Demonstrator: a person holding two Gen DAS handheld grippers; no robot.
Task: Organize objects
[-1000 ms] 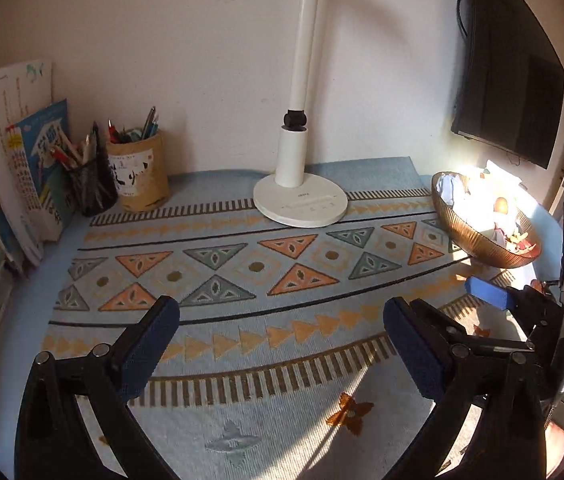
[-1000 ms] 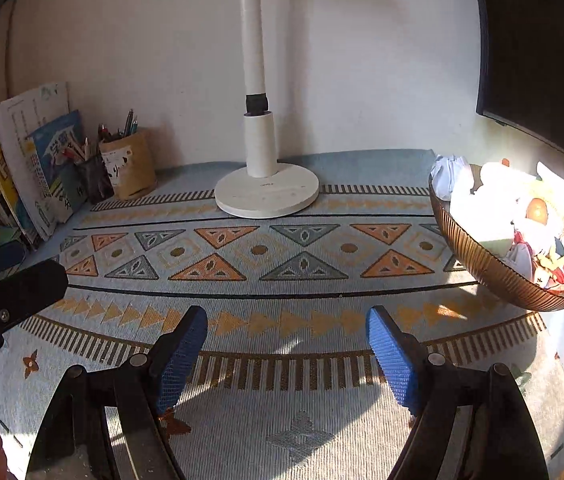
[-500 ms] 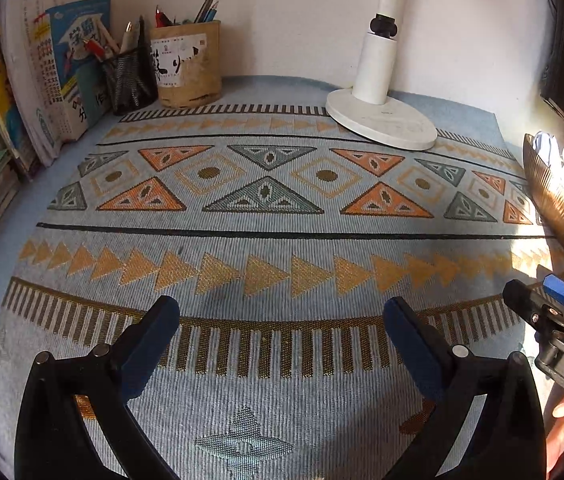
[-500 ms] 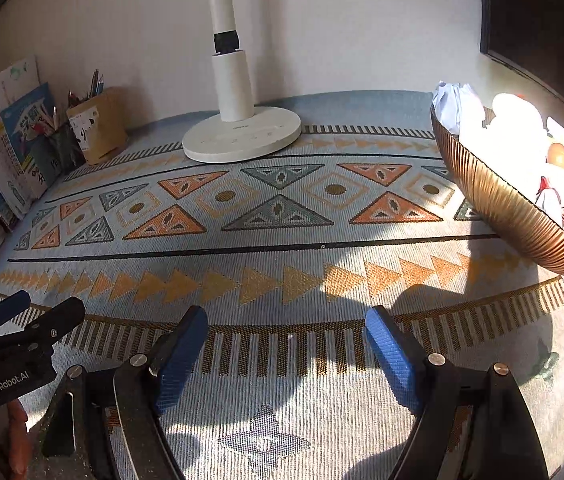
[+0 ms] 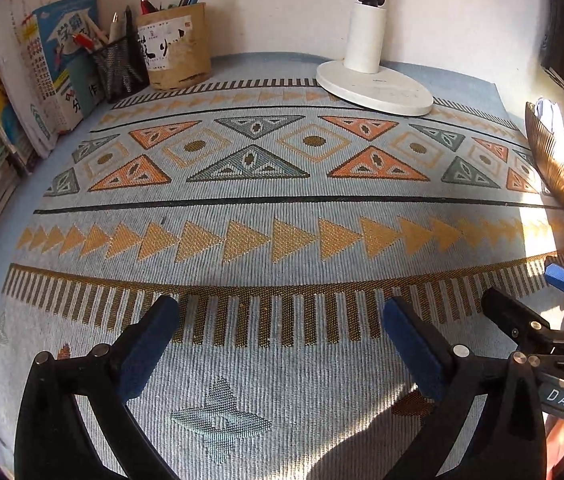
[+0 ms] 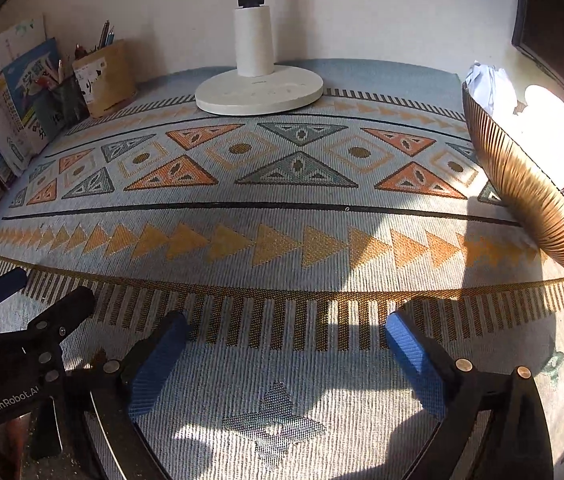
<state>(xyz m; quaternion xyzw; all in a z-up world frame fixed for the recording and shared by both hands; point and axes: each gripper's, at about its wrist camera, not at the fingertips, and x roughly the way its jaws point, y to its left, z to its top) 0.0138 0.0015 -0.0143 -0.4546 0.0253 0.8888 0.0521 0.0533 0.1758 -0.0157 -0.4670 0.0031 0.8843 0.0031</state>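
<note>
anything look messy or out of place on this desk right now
Nothing is spilled or knocked over. The lamp base and both pen holders stand upright, and the books lean against the wall. The one untidy spot is the ribbed bowl on the right, heaped with crumpled paper and small items.

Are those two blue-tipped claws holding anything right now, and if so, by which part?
Nothing is held. The left gripper is open over the bare patterned mat, and the right gripper has its jaws opening, with nothing between them.

bowl point(image 6: 521, 200): contents glare-washed, right side cut off | lamp point(image 5: 365, 40): top cut off
</note>
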